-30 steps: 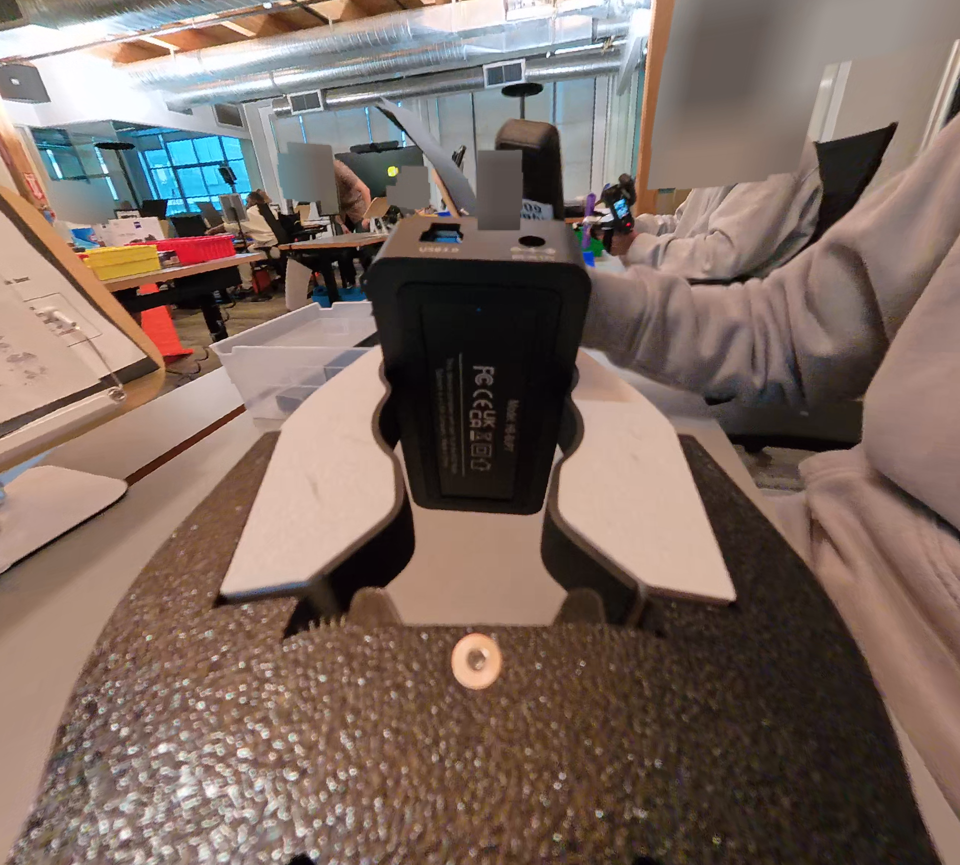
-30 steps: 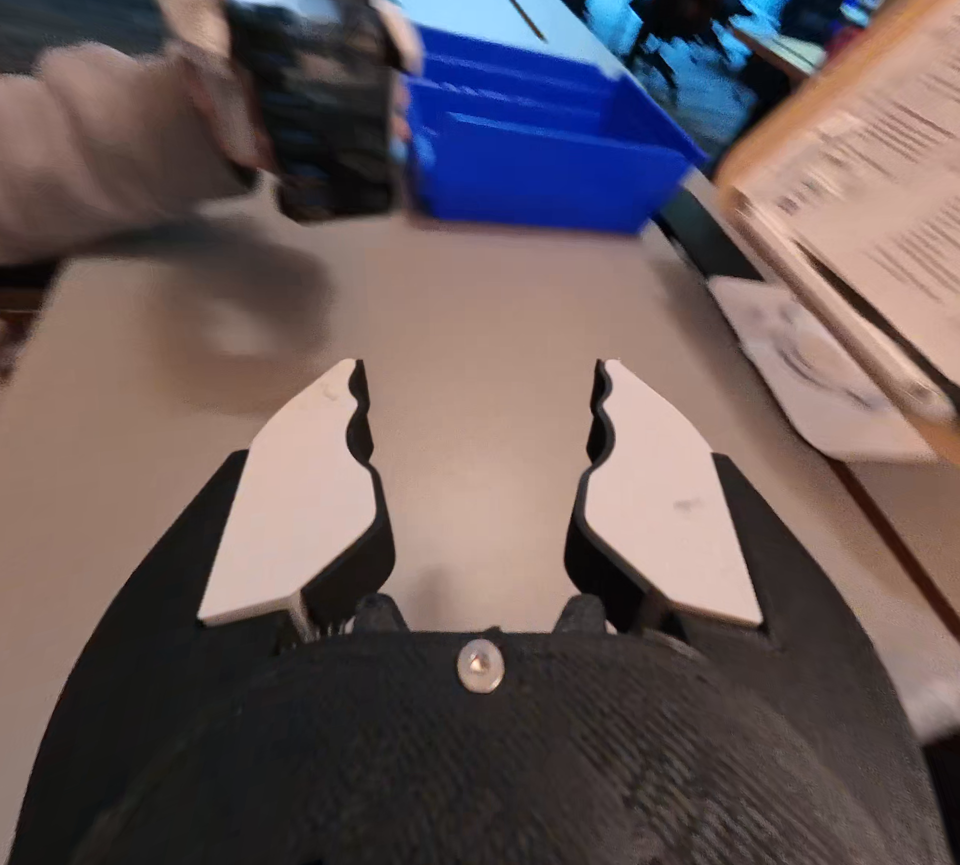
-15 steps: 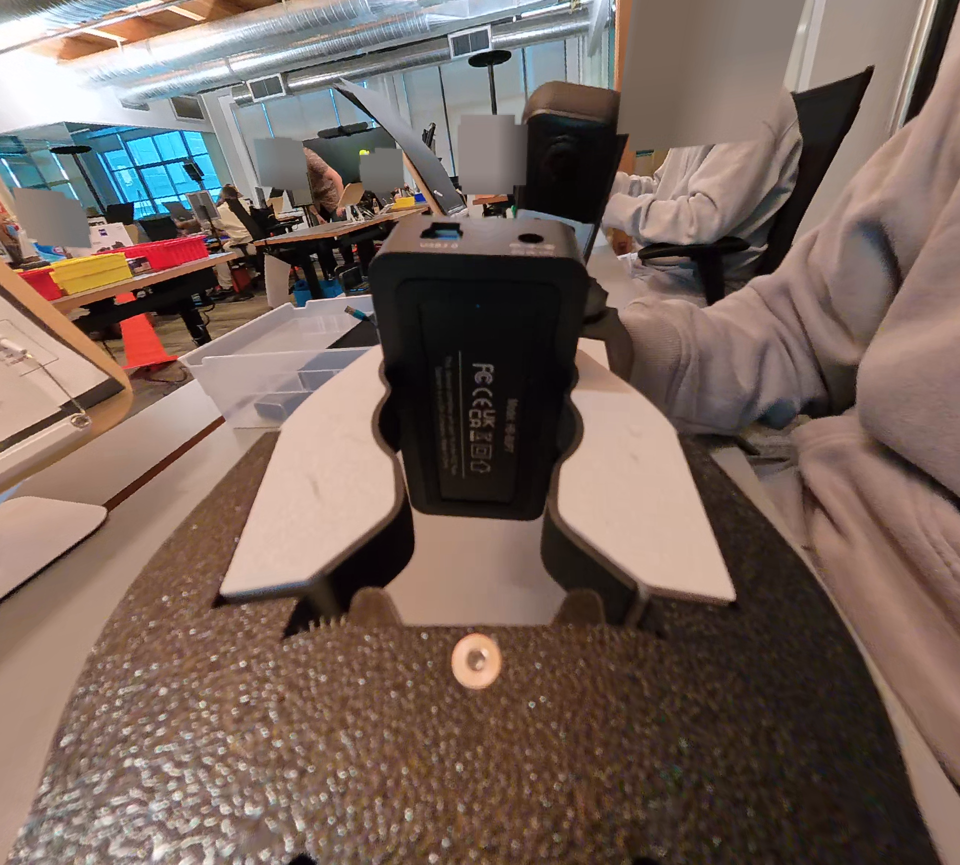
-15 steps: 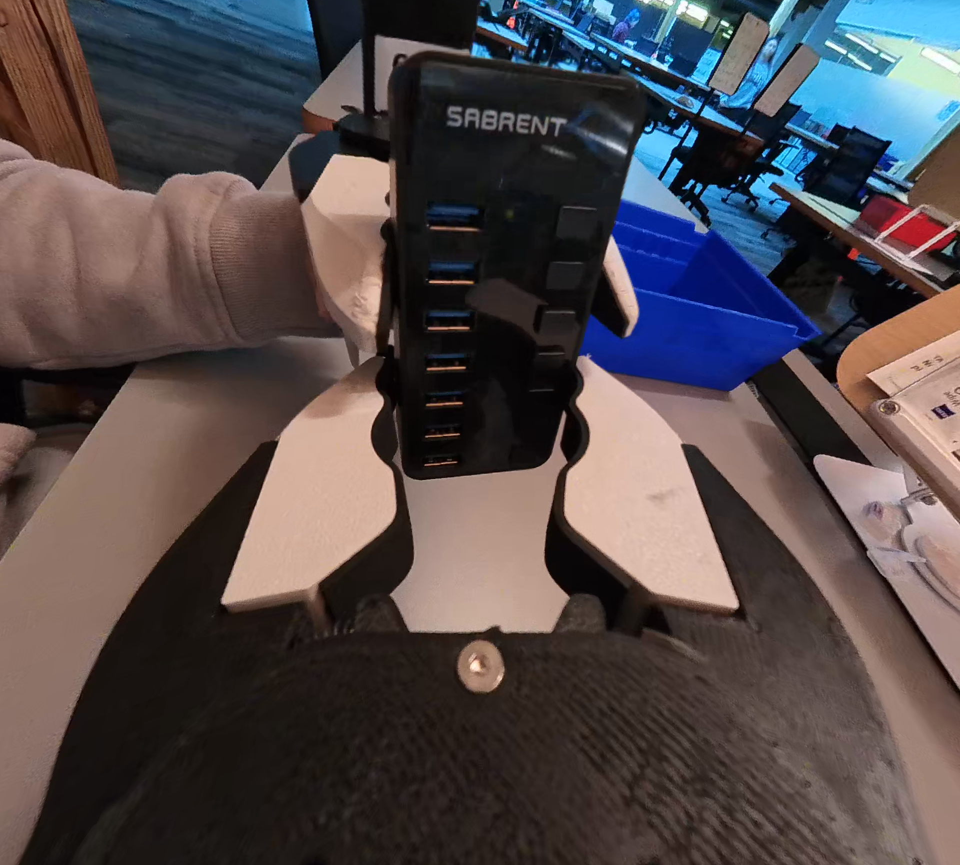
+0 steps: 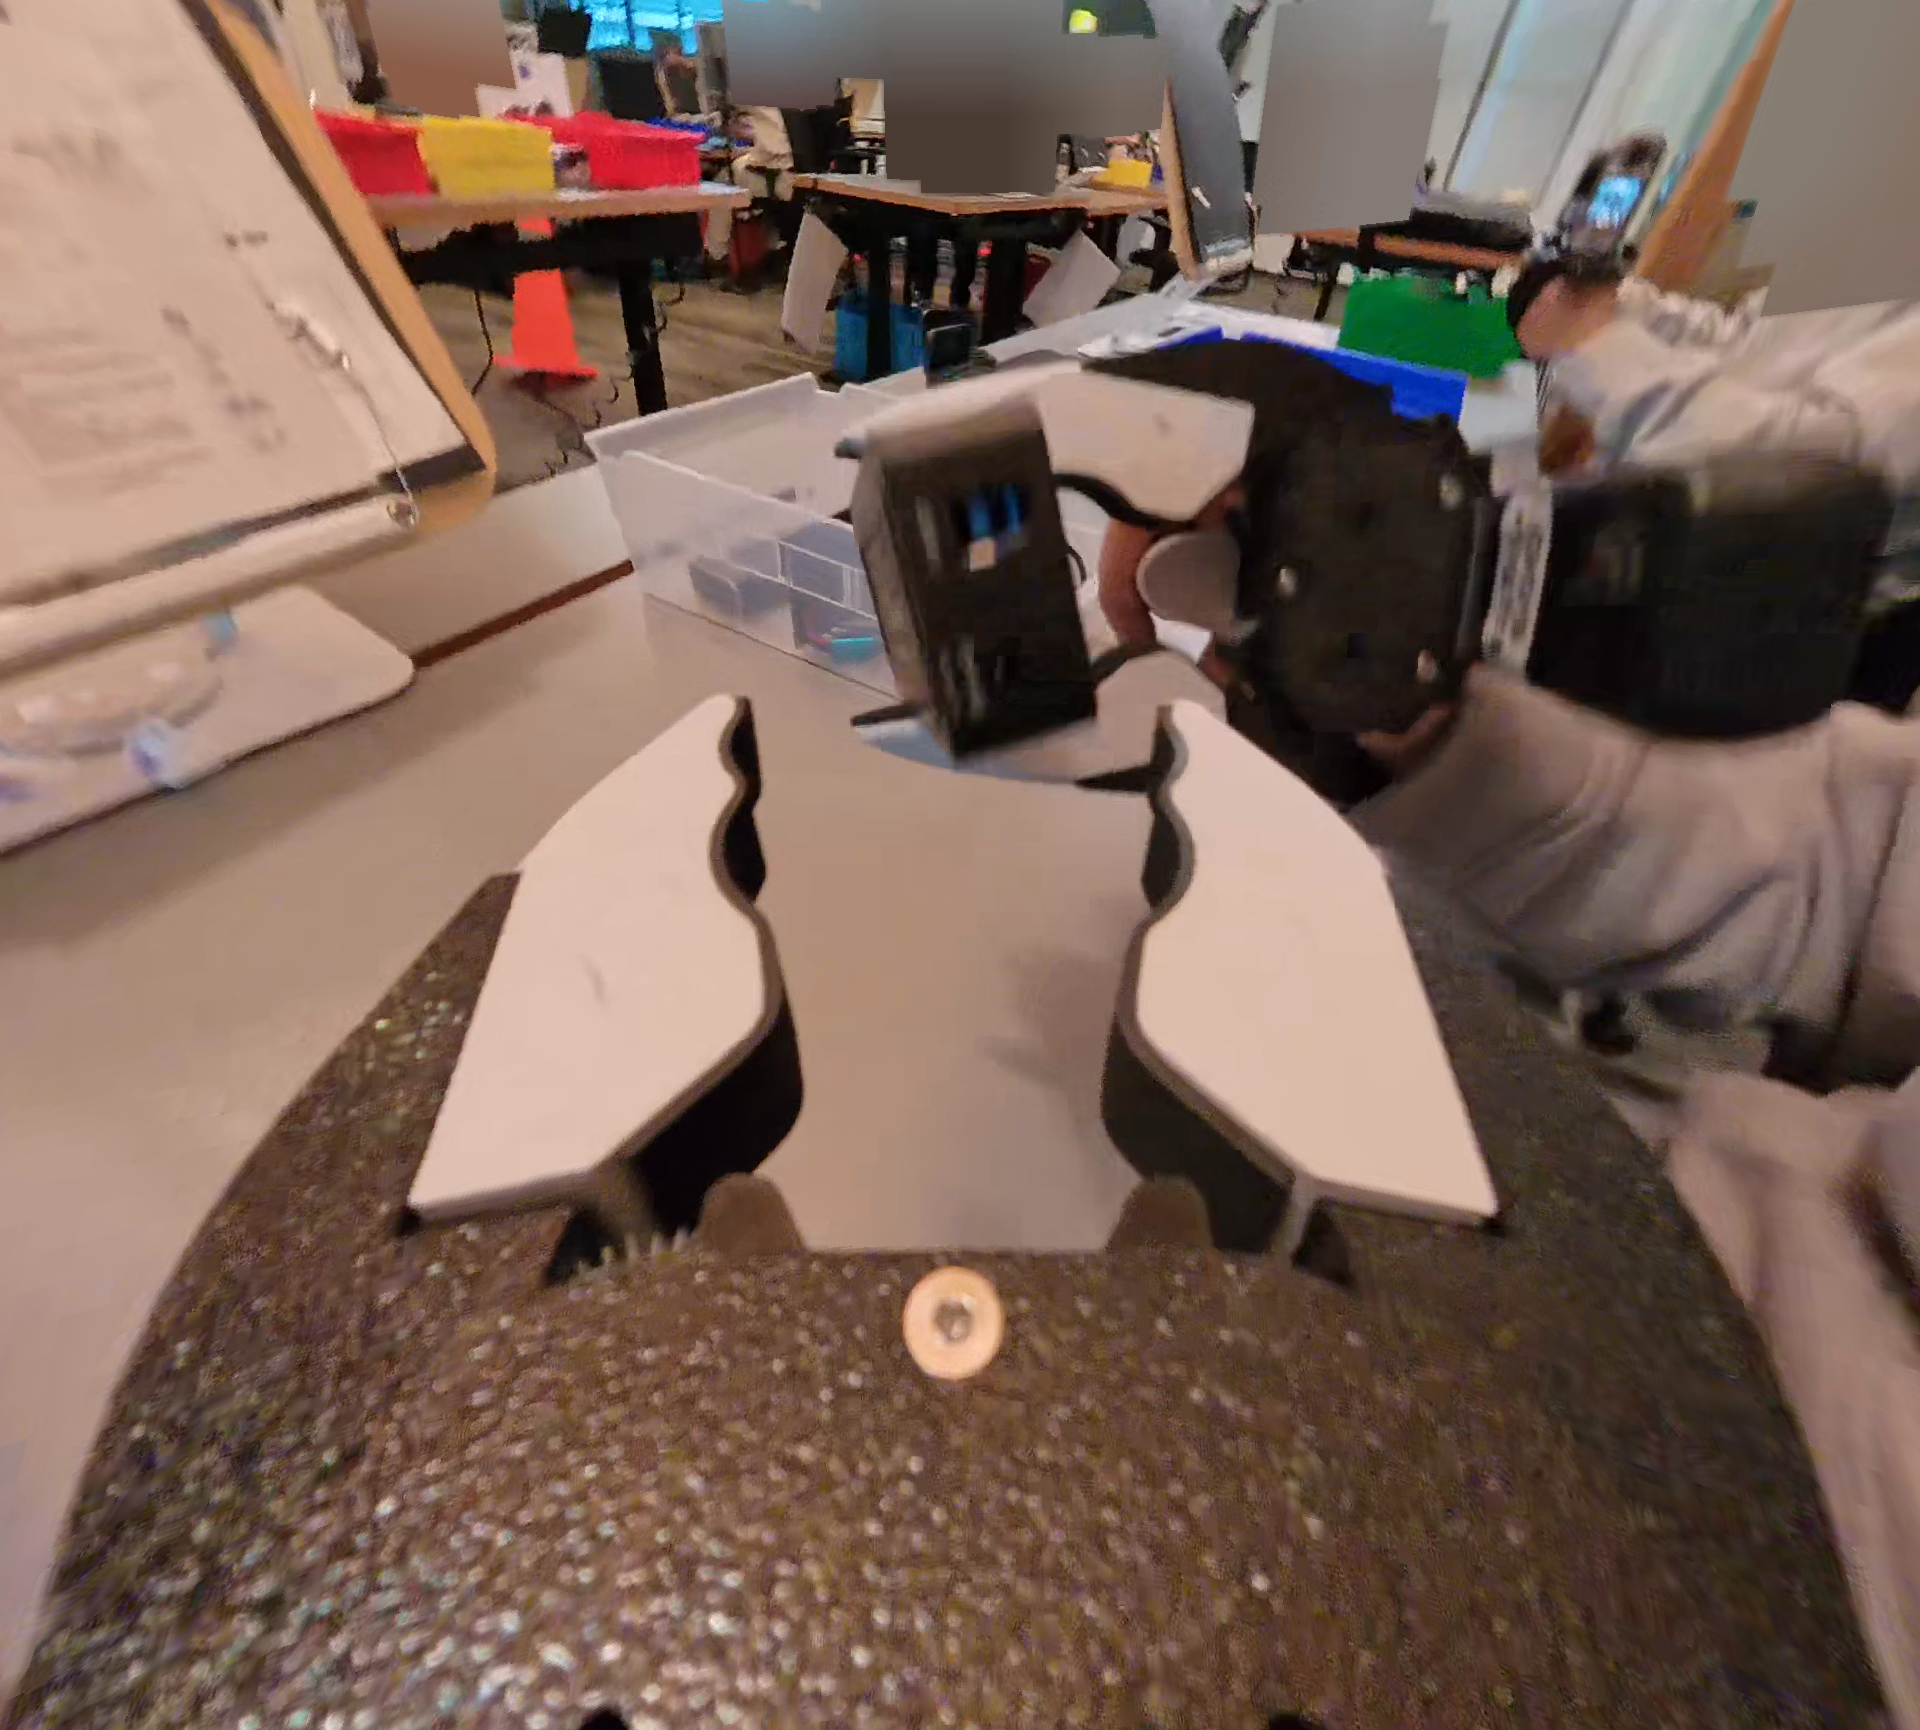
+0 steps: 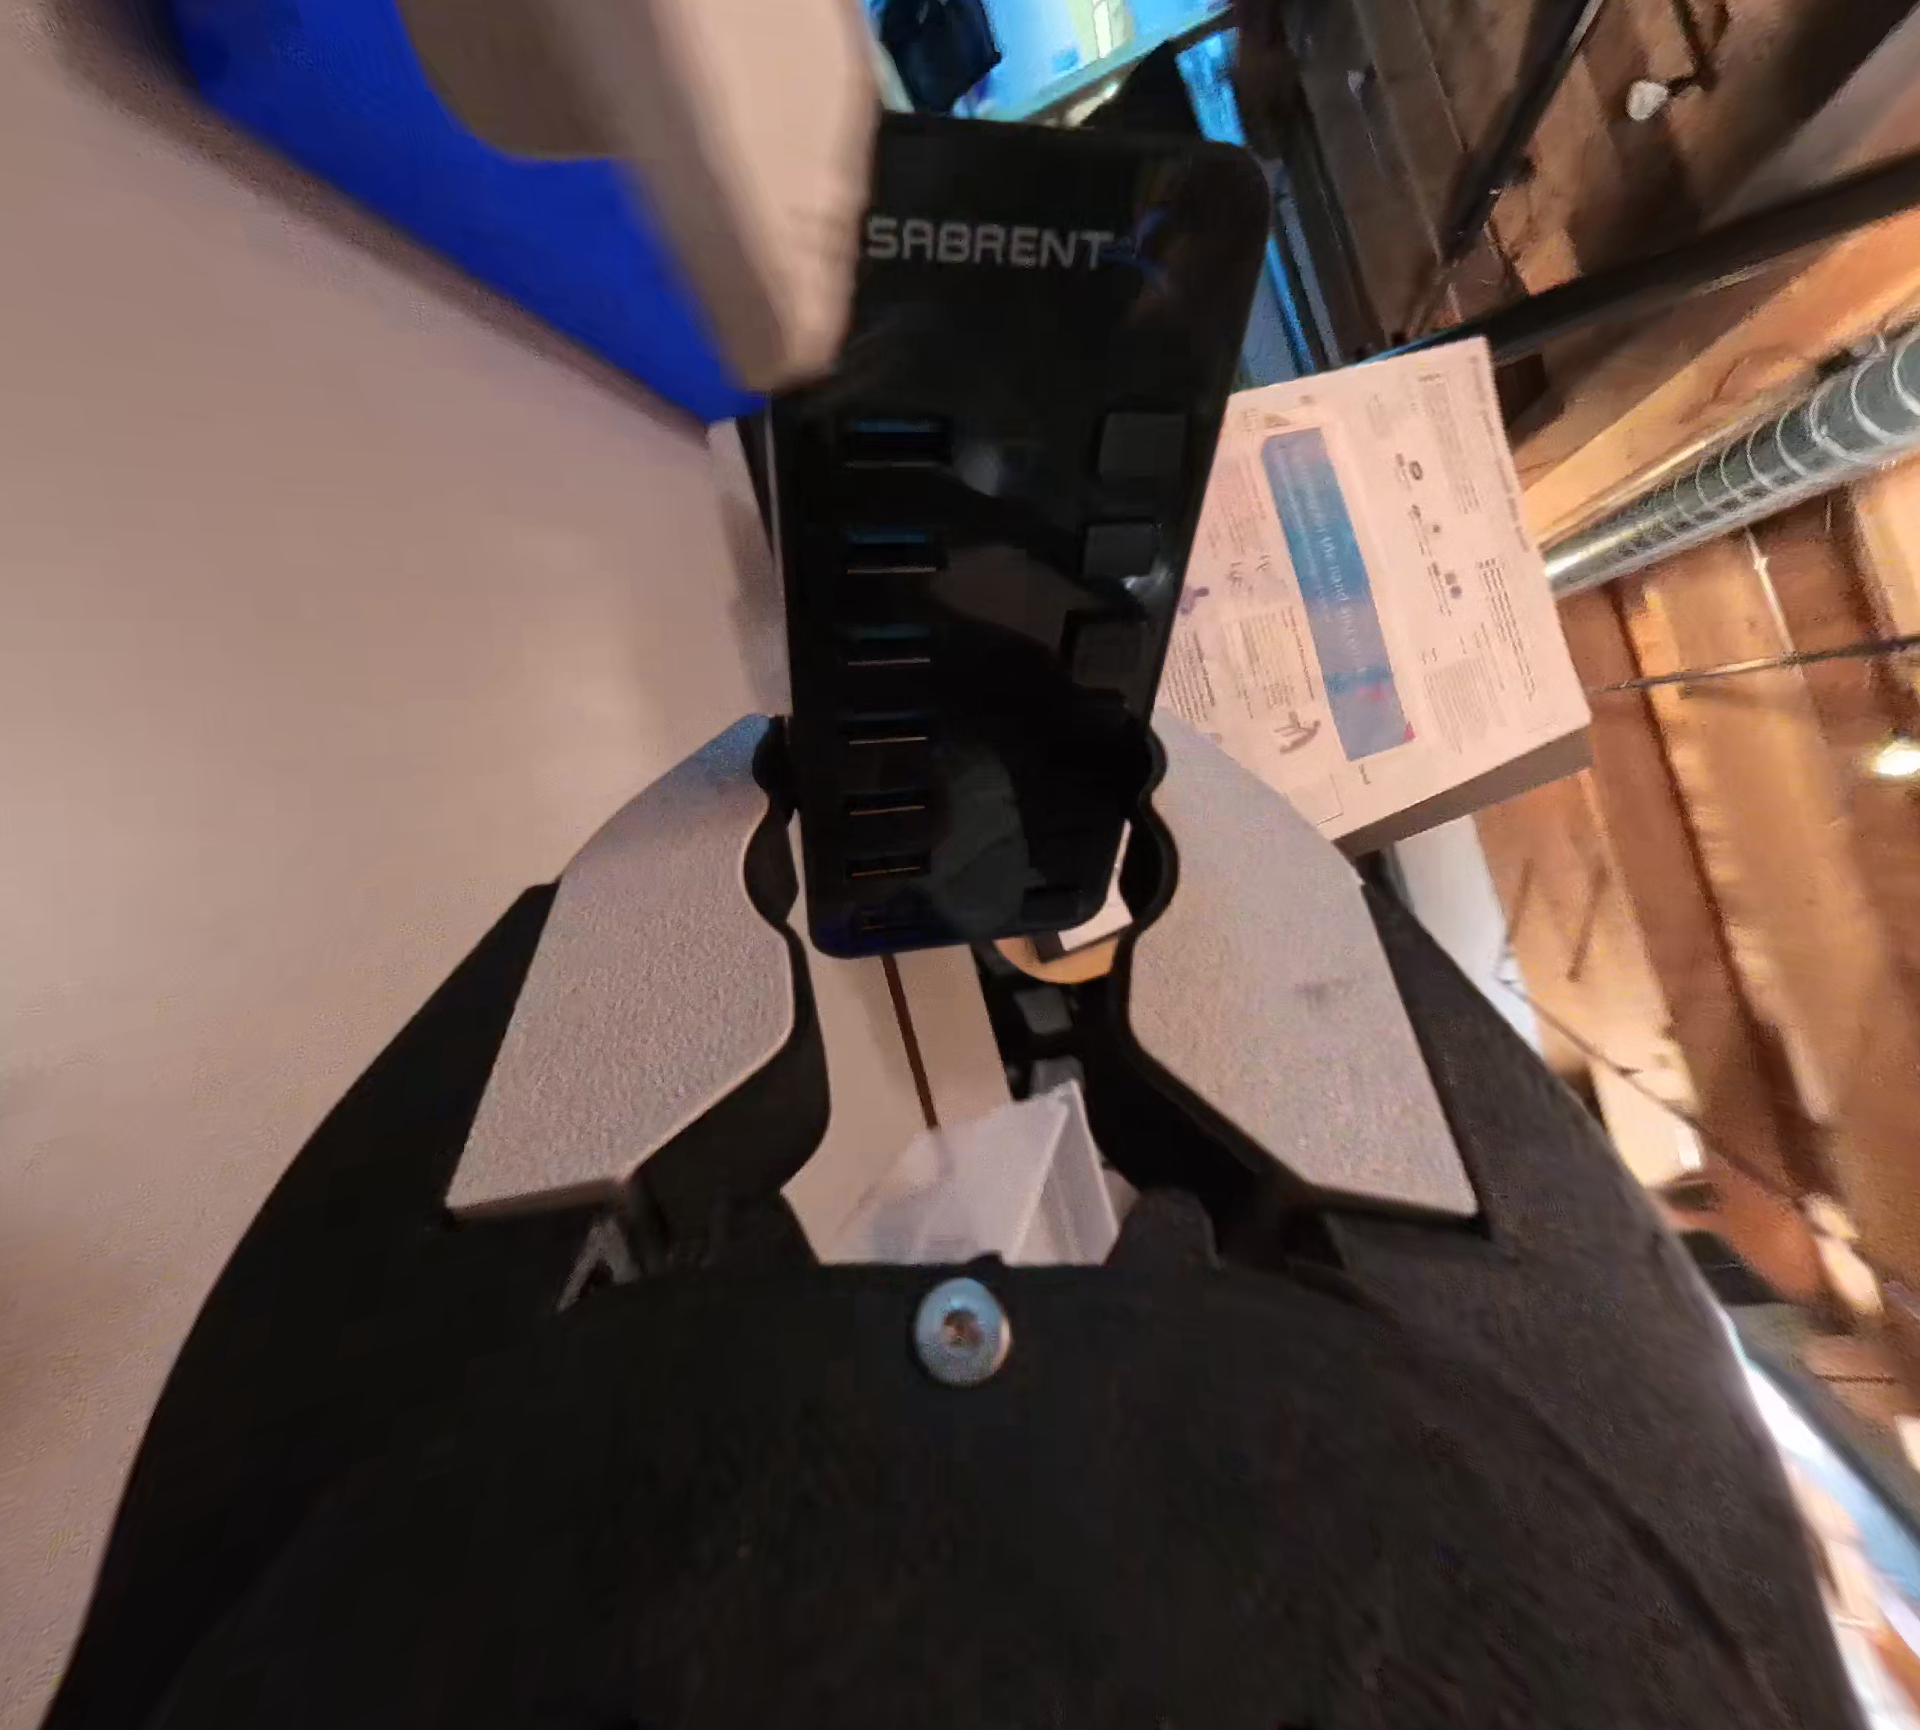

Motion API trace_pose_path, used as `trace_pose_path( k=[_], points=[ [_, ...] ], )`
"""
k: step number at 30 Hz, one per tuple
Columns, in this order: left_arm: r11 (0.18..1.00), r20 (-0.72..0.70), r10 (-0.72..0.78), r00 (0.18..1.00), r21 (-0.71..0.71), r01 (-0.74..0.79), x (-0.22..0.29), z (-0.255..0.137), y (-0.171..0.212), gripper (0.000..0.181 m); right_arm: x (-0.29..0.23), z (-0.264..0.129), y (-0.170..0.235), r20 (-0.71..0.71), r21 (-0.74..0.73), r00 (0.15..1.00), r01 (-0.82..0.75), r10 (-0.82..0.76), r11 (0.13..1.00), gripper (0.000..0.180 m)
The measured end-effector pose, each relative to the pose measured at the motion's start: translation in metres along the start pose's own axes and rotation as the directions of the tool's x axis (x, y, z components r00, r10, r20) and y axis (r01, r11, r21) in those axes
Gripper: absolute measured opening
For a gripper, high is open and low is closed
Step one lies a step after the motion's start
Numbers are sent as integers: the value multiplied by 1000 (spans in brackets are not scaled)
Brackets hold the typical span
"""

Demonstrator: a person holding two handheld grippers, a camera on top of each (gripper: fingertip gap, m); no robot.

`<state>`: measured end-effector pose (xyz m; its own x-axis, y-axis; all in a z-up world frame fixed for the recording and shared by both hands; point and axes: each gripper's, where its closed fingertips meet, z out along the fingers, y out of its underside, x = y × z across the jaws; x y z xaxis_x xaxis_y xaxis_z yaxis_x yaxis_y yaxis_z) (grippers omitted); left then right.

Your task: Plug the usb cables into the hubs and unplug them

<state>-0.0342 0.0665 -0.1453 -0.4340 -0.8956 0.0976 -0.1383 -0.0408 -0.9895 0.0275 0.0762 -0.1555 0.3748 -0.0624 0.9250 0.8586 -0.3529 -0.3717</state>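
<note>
A glossy black USB hub (image 6: 997, 537) with a column of blue ports and a row of square buttons is clamped at its lower end between the fingers of my right gripper (image 6: 961, 745). In the left wrist view the same hub (image 5: 971, 579) is held sideways above the table by my right gripper (image 5: 935, 589), just ahead of my left fingertips. My left gripper (image 5: 951, 745) is open and empty over the grey table (image 5: 260, 901). One blurred left finger (image 6: 644, 70) shows beside the hub's top in the right wrist view. No cable is visible.
A clear plastic bin (image 5: 727, 517) with small parts stands behind the hub. A tilted document stand (image 5: 187, 309) is at the left, also in the right wrist view (image 6: 1382, 579). A blue bin (image 6: 416, 153) lies beyond. A grey sleeve (image 5: 1662, 849) fills the right.
My left gripper has let go of the hub and opened. My right gripper has shut on the hub's lower end, turned it and drawn it away from the left fingers.
</note>
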Motion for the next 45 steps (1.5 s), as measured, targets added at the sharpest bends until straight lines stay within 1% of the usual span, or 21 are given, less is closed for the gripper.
trace_pose_path(
  k=[3, 5, 7, 8, 11, 13, 14, 16, 20, 22, 24, 28, 30, 32, 33, 35, 37, 39, 41, 42, 45],
  points=[
    [994, 3, -104, 995, -32, 104, 1, 5, 6, 53, -12, 1, 2, -9, -64, 986, 169, -169, 984, 62],
    [994, 43, -71, 997, -74, 74, -4, 6, 14, 30, -17, 0, 3, -5, -92, 978, 209, -210, 974, 62],
    [994, 40, -67, 997, -79, 70, -6, 7, 17, 29, -16, 0, 5, -21, -103, 971, 235, -238, 967, 62],
    [993, 27, -95, 995, -72, 97, -6, 8, 18, 28, -18, 1, 7, -7, -109, 975, 219, -221, 970, 61],
    [976, -30, -218, 975, 18, 219, -12, 14, 18, 27, -24, 6, 14, 40, -99, 987, 161, -157, 982, 61],
    [953, -53, -292, 955, 70, 295, -20, 14, 18, 27, -20, 7, 13, -5, -82, 988, 156, -157, 984, 66],
    [941, -65, -317, 946, 100, 322, -22, 14, 16, 27, -19, 7, 8, -24, -61, 987, 157, -159, 986, 64],
    [935, -62, -321, 945, 135, 327, -25, 13, 13, 27, -20, 6, -9, -47, 0, 991, 124, -124, 992, 70],
    [950, -42, -270, 962, 151, 273, -21, 13, 7, 27, -20, 11, -17, -85, -1, 991, 101, -101, 995, 76],
    [956, -33, -252, 967, 143, 255, -20, 12, 7, 27, -20, 12, -17, -91, 12, 992, 90, -88, 996, 73],
    [963, -29, -237, 971, 126, 239, -20, 12, 9, 27, -20, 10, -21, -92, 40, 994, 68, -64, 997, 63],
    [964, -41, -236, 971, 118, 239, -18, 13, 10, 27, -21, 7, -21, -58, 49, 995, 88, -85, 995, 63],
    [958, -48, -255, 966, 124, 259, -17, 14, 10, 27, -25, 6, -18, 2, 45, 999, 33, -33, 998, 63],
    [959, -28, -258, 966, 114, 260, -18, 17, 13, 29, -27, 4, -12, 50, 33, 997, 50, -52, 998, 63],
    [967, 11, -229, 973, 120, 226, -21, 17, 13, 30, -22, 3, -4, 64, 10, 996, 60, -60, 998, 63],
    [981, 106, -153, 983, 138, 138, -30, 14, 12, 47, 3, 2, 26, 69, -49, 996, 61, -58, 997, 63],
    [995, 152, -65, 986, 91, 51, -34, 11, 15, 48, 38, 1, 72, 118, -136, 993, 13, 3, 991, 63],
    [999, 172, -20, 985, 46, 12, -38, 10, 21, 48, 75, 1, 129, 176, -249, 984, 22, 23, 968, 63],
    [999, 147, -7, 989, 34, 3, -37, 12, 25, 47, 107, 5, 188, 235, -338, 972, 65, 17, 939, 63],
    [999, 132, -17, 991, 32, 13, -36, 14, 26, 47, 115, 9, 218, 281, -386, 958, 65, 51, 920, 63],
    [999, 87, -37, 996, 33, 35, -32, 20, 31, 44, 110, 21, 292, 411, -519, 890, 52, 196, 853, 64]
  ],
)
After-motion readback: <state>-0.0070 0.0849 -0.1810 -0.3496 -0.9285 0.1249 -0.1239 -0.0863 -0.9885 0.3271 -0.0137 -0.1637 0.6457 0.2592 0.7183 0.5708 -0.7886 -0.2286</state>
